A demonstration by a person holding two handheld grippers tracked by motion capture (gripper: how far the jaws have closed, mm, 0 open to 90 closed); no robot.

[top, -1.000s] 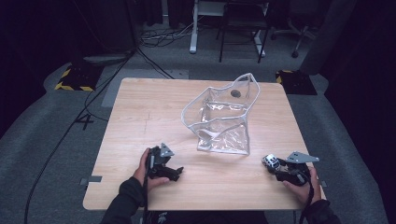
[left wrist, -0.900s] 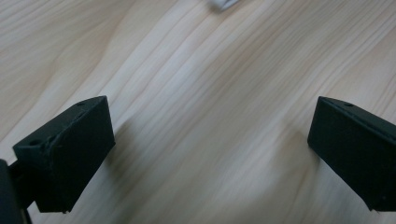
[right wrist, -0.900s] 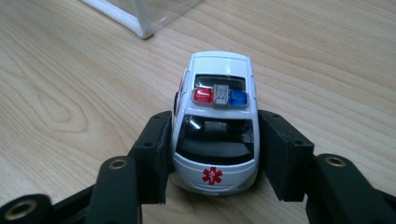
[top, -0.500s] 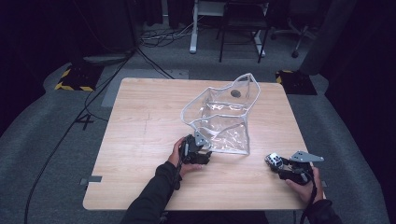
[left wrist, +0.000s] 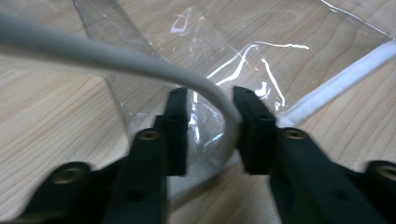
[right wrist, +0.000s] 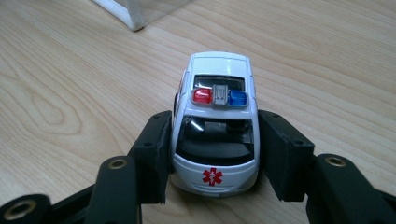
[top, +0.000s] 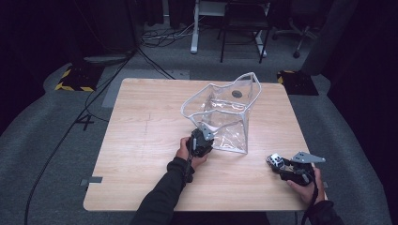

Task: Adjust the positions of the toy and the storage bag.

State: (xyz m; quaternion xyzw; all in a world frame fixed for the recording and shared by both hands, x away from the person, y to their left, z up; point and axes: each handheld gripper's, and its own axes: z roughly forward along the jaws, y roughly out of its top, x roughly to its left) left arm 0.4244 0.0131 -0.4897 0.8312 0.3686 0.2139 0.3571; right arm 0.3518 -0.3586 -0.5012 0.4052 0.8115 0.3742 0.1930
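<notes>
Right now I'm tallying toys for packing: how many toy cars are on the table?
1. The toy car, white with red and blue roof lights, sits between the right gripper jaws near the table's right front edge. The clear bag looks empty.

Clear plastic bag (top: 225, 117) standing open on the table, white piping round the rim, mouth gaping upward, sides creased and glinting. Sits a little to 1 o'clock of table centre, small dark round spot showing at its far side. Near corner at 7 o'clock caught between black jaws; in the left gripper view (left wrist: 219, 88), rim curving across between them, touching the right one, film folded below.

Toy car (right wrist: 215, 126) at 5 o'clock, near the table's front right edge, well apart from the bag. White, red and blue roof lights, red medical star on the near end, upright on its wheels, pinched at both flanks (top: 277, 161).
</notes>
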